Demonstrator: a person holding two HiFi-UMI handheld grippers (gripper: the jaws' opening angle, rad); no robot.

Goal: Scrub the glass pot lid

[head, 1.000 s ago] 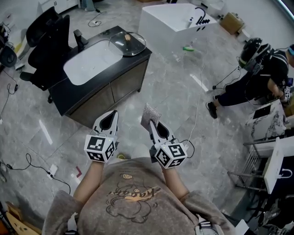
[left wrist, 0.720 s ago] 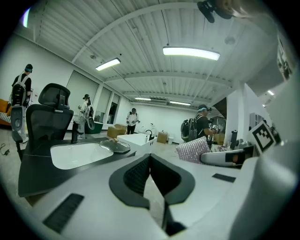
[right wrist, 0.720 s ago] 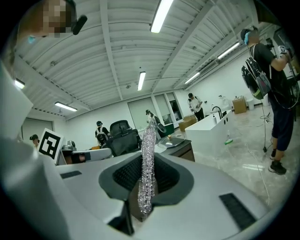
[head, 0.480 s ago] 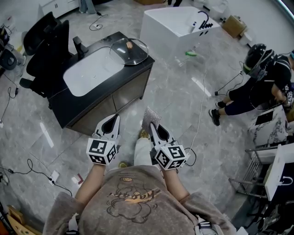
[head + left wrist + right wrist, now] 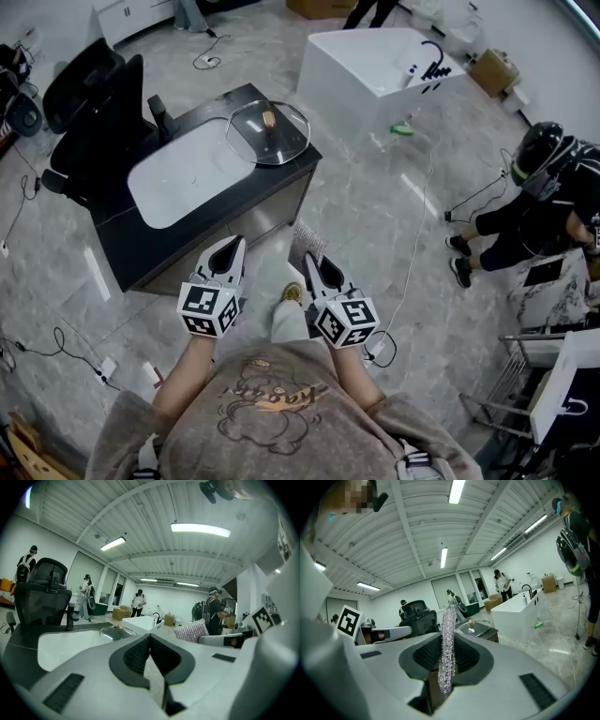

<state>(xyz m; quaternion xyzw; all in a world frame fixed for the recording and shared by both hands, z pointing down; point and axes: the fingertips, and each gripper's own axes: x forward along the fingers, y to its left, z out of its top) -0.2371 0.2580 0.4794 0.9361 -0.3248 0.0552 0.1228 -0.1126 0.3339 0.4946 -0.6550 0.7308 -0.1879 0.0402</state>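
1. While it sits low at the centre of the head view, the left gripper (image 5: 229, 246) has its jaws pressed together, empty.
2. The right gripper (image 5: 308, 259) clamps a silvery scrubbing cloth (image 5: 307, 240).
3. The glass pot lid (image 5: 269, 132) lies upper centre on the black counter (image 5: 114, 234), just beside the white sink (image 5: 178, 175).

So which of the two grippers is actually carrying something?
The right gripper: its jaws are shut on a silvery mesh scrubbing cloth that sticks out ahead. The left gripper has its jaws closed together with nothing between them.
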